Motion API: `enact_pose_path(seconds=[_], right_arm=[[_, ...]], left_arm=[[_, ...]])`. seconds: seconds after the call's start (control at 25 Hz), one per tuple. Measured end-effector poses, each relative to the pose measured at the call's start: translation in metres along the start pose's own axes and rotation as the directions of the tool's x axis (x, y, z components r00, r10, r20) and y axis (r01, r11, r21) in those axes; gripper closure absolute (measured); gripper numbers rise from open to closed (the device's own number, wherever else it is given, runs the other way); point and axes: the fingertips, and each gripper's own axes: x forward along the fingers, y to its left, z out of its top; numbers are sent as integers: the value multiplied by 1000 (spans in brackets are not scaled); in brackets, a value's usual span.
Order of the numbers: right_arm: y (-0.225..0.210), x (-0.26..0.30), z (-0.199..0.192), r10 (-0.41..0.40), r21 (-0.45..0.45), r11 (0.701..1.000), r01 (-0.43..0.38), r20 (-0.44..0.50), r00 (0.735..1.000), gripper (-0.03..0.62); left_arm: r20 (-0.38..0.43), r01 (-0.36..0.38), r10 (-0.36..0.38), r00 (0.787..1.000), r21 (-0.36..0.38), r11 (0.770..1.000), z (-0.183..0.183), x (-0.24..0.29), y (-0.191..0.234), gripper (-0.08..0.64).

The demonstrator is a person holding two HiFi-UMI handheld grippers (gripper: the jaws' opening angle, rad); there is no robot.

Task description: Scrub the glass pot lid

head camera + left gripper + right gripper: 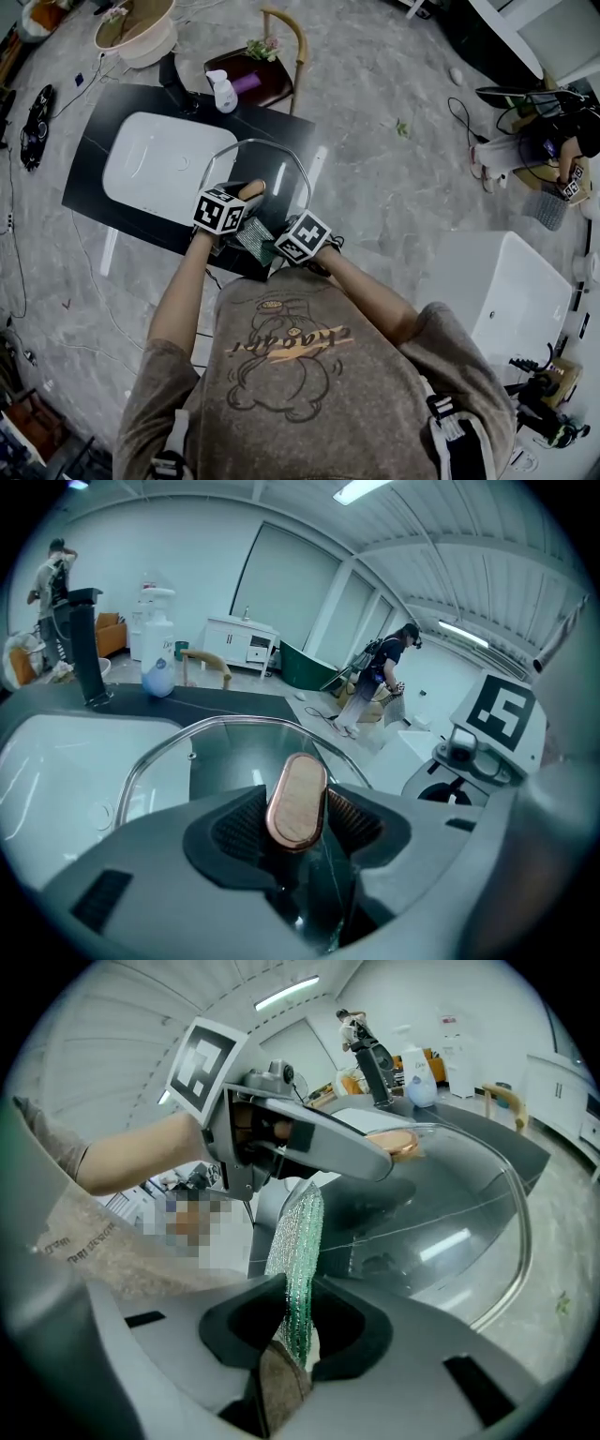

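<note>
Head view: glass pot lid [277, 165] tilted up just right of sink [155, 169]. Left gripper [298, 823] clamped on knob [297, 799]; right gripper [295, 1321] pinching scrub pad [298, 1241] beside lid, sink beyond.

Round glass pot lid [267, 164] is up over the black rectangular countertop [94, 164], right of the white sunken basin [159, 169]. White plastic bottle [222, 92] stands behind the basin.

Grey marbled floor [394, 206] surrounds a black counter [89, 169] with a white basin [159, 169], a wooden chair [302, 52] behind.
</note>
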Motion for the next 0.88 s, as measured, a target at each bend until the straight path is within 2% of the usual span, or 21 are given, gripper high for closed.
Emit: enact_pose_path(seconds=[0.28,0.44,0.64,0.76,0.88], right_arm=[[-8,-29,12,-12,-1,1000,12,59,998,497],[-11,-45,15,-10,14,1000,9,91,996,497],[-17,-70,31,-45,24,999,42,163,986,497],[-23,-89,43,-87,39,996,81,224,971,497],[-29,-115,58,-157,77,987,139,328,932,497]], left_arm=[[9,0,0,1000,-6,1000,4,-9,0,350],[92,-9,11,996,-15,1000,25,-27,0,348],[180,-55,53,982,7,998,53,-57,5,348],[230,-80,76,970,8,997,65,-78,5,350],[272,-93,88,958,3,996,74,-100,0,350]])
